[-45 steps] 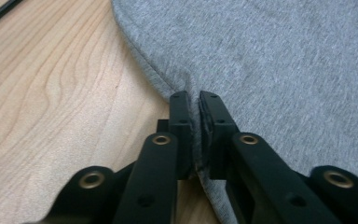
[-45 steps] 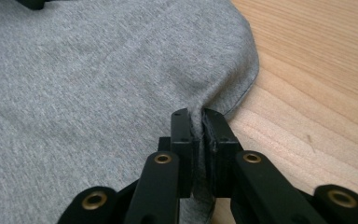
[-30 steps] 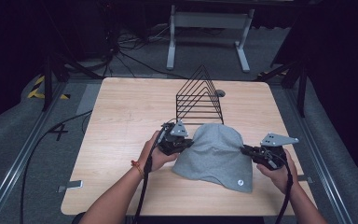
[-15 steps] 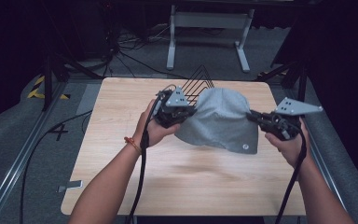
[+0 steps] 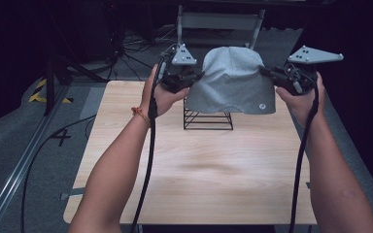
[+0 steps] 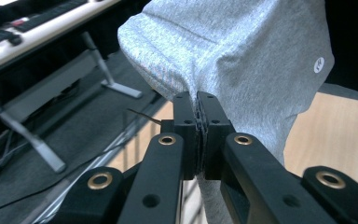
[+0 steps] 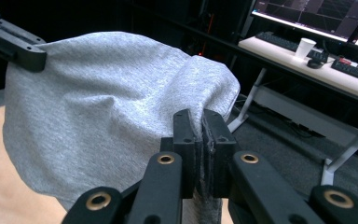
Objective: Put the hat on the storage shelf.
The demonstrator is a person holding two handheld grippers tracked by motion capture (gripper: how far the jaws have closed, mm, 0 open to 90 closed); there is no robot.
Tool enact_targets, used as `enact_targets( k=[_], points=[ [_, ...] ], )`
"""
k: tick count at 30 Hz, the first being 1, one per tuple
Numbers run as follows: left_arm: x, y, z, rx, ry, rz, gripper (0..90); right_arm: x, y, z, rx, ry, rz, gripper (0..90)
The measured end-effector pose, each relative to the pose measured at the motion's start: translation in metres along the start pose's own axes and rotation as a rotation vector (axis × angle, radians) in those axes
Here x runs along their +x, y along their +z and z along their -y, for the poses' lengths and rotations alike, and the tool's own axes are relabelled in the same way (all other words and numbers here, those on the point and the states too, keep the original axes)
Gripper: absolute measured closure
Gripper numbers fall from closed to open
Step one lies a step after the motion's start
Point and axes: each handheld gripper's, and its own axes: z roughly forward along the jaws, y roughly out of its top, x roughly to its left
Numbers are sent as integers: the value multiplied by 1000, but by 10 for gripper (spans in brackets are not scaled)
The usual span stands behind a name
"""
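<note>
A grey cloth with a small white logo hangs stretched in the air between both grippers, above the far part of the wooden table. My left gripper is shut on the cloth's left edge. At the right edge, my right gripper is shut on the grey cloth. A black wire rack stands on the table under the cloth, its top hidden behind the fabric. The other gripper's jaw tip pinches the cloth's far corner in the right gripper view.
Past the table's far edge stand a metal stand and cables on a dark floor. A desk with a keyboard and a white cup lies in the background. The near half of the table is bare wood.
Both grippers have lifted the cloth from the table surface and carried it up and away, so it now hangs over the wire rack.
</note>
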Motion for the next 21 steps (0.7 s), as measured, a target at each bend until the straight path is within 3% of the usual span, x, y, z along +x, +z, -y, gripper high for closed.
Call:
enact_targets(
  k=[5,8,10,21],
  points=[
    [22,5,-9,9,-22,-36,879,-9,19,-16,-7,-7,15,859],
    [35,7,-11,3,-41,-58,879,-15,30,-21,-11,21,13,859],
    [40,10,-10,-1,-63,-63,879,-19,40,-21,-7,28,16,860],
    [62,27,3,38,-92,-103,879,-25,76,-24,17,44,19,862]
  ],
)
